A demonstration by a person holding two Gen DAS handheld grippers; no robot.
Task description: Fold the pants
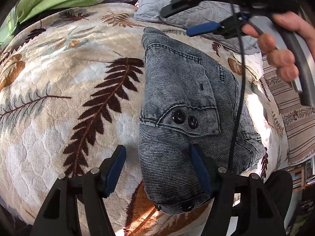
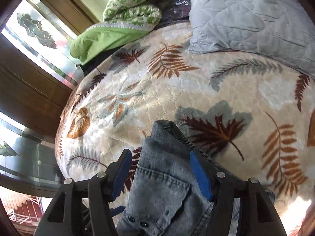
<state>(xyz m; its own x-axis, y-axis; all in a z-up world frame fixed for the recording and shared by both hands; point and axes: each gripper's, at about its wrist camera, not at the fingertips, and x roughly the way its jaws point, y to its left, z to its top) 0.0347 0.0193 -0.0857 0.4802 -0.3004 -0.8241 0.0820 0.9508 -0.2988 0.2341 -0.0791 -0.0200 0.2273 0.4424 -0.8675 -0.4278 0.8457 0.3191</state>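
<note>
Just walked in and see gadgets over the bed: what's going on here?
A person is folding grey jeans on a leaf-print blanket, using a hand-held gripper in each hand. The jeans lie in a folded bundle. Both grippers are open and grip nothing: the left gripper is over the bundle's near end, the right gripper above its far end, held in the right hand.
</note>
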